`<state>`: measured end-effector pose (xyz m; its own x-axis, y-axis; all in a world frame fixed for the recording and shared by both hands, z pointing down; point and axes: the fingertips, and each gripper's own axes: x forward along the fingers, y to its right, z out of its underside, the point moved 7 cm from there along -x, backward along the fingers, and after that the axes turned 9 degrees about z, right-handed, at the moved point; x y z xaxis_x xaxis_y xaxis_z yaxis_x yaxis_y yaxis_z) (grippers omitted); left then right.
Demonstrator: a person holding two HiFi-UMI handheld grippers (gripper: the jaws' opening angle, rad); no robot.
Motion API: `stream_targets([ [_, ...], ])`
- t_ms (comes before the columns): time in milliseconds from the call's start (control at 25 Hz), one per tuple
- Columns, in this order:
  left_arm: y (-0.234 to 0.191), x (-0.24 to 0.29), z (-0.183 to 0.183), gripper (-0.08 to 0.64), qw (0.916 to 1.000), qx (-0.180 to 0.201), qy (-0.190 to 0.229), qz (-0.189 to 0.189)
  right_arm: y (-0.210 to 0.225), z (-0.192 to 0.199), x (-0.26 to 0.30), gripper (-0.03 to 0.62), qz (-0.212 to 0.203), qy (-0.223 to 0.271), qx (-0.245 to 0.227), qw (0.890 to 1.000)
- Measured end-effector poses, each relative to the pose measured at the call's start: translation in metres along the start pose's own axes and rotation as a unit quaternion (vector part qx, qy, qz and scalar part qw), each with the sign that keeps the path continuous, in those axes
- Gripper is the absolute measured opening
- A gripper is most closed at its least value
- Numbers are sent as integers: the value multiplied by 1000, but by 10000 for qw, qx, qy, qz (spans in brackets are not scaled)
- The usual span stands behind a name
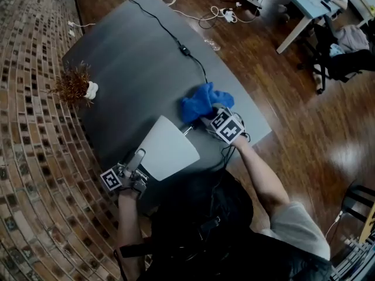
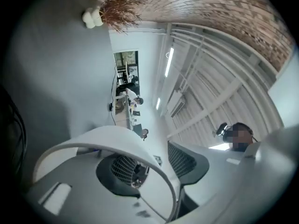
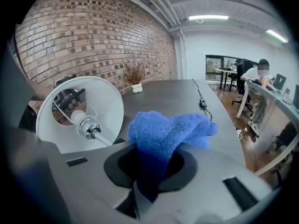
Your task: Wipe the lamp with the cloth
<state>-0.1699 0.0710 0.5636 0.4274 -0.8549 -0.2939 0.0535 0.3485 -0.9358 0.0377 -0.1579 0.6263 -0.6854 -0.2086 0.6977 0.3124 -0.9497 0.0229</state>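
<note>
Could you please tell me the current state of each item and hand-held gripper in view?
Lamp: lying on its side on the table, bulb looks unlit.
Left hand-held gripper: open, lamp's edge between its jaws.
Right hand-held gripper: shut on the cloth.
Cloth: bunched, sticking out past the jaws.
Vase of dried plant: upright.

Surface [image 1: 129,69] mostly bare. I read a wide lane between the dried plant [image 1: 74,85], at the edge by the brick wall [image 3: 93,36], and the power cord [image 1: 167,31], which crosses the middle with its inline switch [image 1: 184,50]. Near edge crowded: lamp shade [image 1: 167,148] on its side, blue cloth [image 1: 202,101] just right of it. Little room between those two.
</note>
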Motion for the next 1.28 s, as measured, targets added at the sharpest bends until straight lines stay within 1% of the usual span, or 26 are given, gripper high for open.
stream_targets([
  [40,0,4,-4,151,9999,87,35,-72,1,-1,0,57,-25,16,70,10000],
  [80,3,9,-7,118,9991,384,-58,-152,3,-3,-1,57,-10,33,163,9999],
  [120,9,13,-8,116,9954,880,-315,-222,5,-9,-7,56,75,77,244,9996],
  [160,16,18,-7,101,9853,1528,-705,-284,6,-18,-14,57,210,166,298,9992],
  [200,23,24,-6,82,9675,2231,-1146,-332,6,-29,-21,55,306,268,356,9985],
  [240,28,28,-5,77,9445,2870,-1561,-351,4,-41,-24,56,241,329,477,9980],
  [280,31,31,-3,75,9213,3366,-1916,-334,-2,-51,-22,55,-76,326,722,9968],
  [320,33,31,-1,66,9013,3715,-2207,-296,-13,-57,-16,55,-633,277,1114,9914],
  [360,34,30,3,61,8854,3952,-2436,-258,-29,-59,-5,55,-1272,199,1577,9791],
  [400,36,27,7,58,8734,4112,-2600,-238,-47,-57,6,55,-1789,86,1943,9644],
  [440,37,25,11,58,8650,4220,-2705,-251,-63,-52,16,55,-2068,-67,2069,9562],
  [480,38,23,13,58,8600,4290,-2750,-284,-73,-48,23,55,-2107,-235,1946,9577],
  [520,38,21,15,66,8579,4338,-2739,-307,-78,-45,25,57,-1982,-398,1673,9650],
  [600,39,21,18,64,8545,4449,-2665,-293,-73,-40,21,57,-1582,-672,1057,9794],
  [640,40,21,21,63,8504,4524,-2670,-276,-66,-41,15,57,-1418,-749,826,9836],
  [760,47,27,27,63,8367,4728,-2758,-190,-39,-45,-7,58,-1016,-859,461,9900],
  [880,57,45,32,63,8278,4861,-2798,-104,-3,-26,-13,58,-356,-1136,252,9926],
  [960,60,49,33,63,8204,4932,-2889,-130,14,-19,-19,57,-29,-1129,145,9935],
  [1000,62,51,32,61,8167,4968,-2933,-133,19,-17,-20,57,91,-1137,38,9935],
  [1040,63,54,31,61,8139,4992,-2971,-136,22,-14,-18,57,276,-1216,-186,9920],
  [1080,64,56,29,61,8134,4990,-2987,-145,24,-14,-18,57,582,-1295,-545,9884],
  [1120,66,60,27,61,8159,4962,-2963,-157,27,-18,-20,58,1008,-1304,-998,9813],
  [1160,69,65,23,61,8205,4923,-2901,-167,29,-22,-23,57,1462,-1226,-1425,9712],
  [1200,73,70,18,61,8241,4896,-2842,-192,30,-27,-27,57,1825,-1068,-1707,9624],
  [1240,79,75,12,61,8241,4894,-2841,-260,30,-33,-31,57,2029,-853,-1786,9590],
  [1280,85,81,6,60,8195,4916,-2922,-374,29,-39,-36,57,2070,-601,-1668,9621],
])
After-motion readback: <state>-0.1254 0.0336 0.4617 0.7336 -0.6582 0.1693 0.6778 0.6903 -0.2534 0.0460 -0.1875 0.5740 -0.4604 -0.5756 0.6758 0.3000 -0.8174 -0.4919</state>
